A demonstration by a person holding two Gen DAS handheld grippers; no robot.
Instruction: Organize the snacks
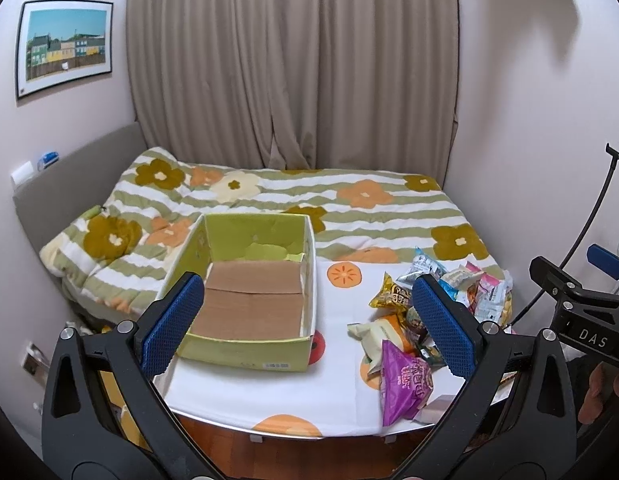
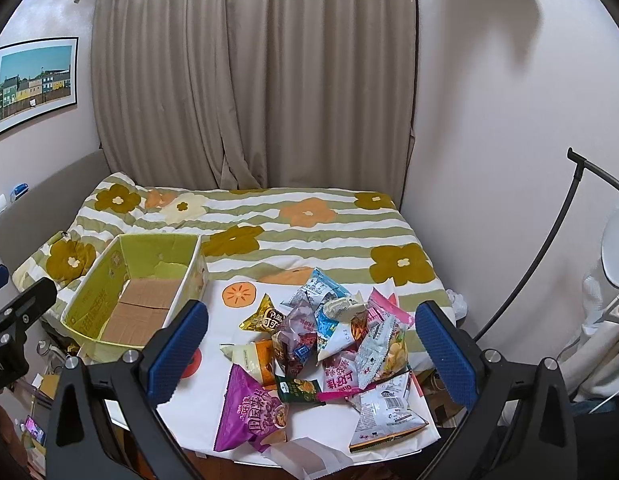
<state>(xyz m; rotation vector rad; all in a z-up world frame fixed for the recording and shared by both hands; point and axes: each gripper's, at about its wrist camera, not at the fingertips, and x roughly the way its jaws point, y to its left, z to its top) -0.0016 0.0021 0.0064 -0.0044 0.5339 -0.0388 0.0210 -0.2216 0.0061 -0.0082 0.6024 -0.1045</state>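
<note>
A green cardboard box (image 1: 245, 350) with a brown bottom stands open and empty on the white cloth; it also shows in the right wrist view (image 2: 109, 280). A pile of snack packets (image 2: 333, 344) lies to its right, with a purple bag (image 2: 251, 412) nearest and a gold packet (image 2: 265, 316) at the far left of the pile; the pile also shows in the left wrist view (image 1: 429, 312). My left gripper (image 1: 309, 328) is open and empty above the box's front right corner. My right gripper (image 2: 313, 356) is open and empty above the pile.
The white cloth with orange fruit prints (image 1: 277, 396) covers a round table (image 1: 293, 434) set against a bed with a flowered quilt (image 1: 349, 204). A curtain hangs behind the bed. A black lamp stand (image 2: 549, 248) rises at the right wall.
</note>
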